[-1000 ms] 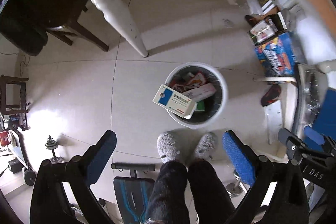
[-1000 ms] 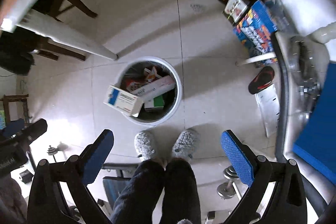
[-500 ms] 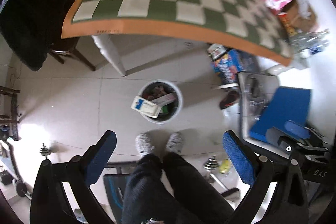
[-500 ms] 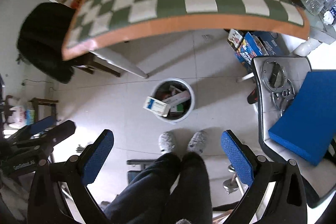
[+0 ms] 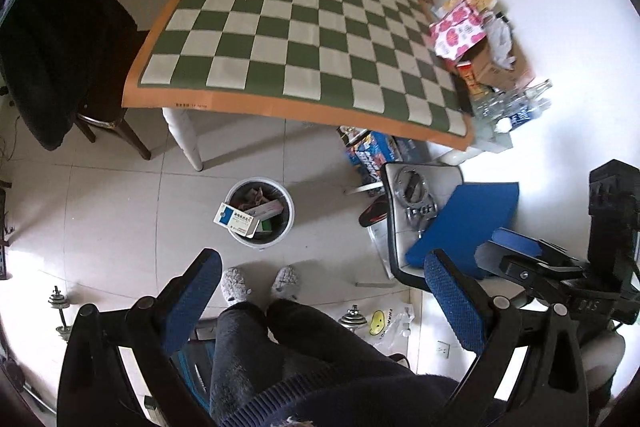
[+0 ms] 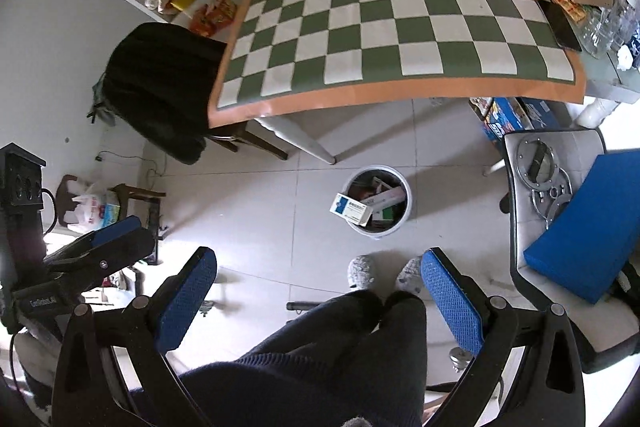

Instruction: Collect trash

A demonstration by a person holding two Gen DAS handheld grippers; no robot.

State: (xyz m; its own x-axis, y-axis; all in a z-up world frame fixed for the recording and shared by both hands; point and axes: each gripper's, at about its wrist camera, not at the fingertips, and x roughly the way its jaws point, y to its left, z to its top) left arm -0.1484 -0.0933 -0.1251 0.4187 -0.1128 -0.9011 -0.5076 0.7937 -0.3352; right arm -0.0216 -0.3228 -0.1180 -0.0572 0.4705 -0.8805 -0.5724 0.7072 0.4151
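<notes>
A white round trash bin point(image 5: 289, 219) stands on the tiled floor in front of my feet and holds several boxes. It also shows in the right wrist view point(image 6: 407, 201). A white and blue medicine box point(image 5: 236, 219) lies tilted on the bin's near rim, and shows in the right wrist view too point(image 6: 351, 209). My left gripper point(image 5: 323, 275) is open and empty, high above the floor. My right gripper point(image 6: 319, 273) is open and empty at a like height. Each gripper shows at the edge of the other's view.
A table with a green and white checkered cloth point(image 5: 304, 39) stands behind the bin. A pink patterned bag point(image 5: 458, 31), cartons and bottles crowd its right end. A black-draped chair point(image 5: 52, 43) is at left. A chair with a blue cushion point(image 5: 464, 223) is at right. Dumbbells point(image 5: 60, 311) lie on the floor.
Both grippers have risen well away from the bin, which now looks small. The table top has come into view. The medicine box has stayed on the bin's rim.
</notes>
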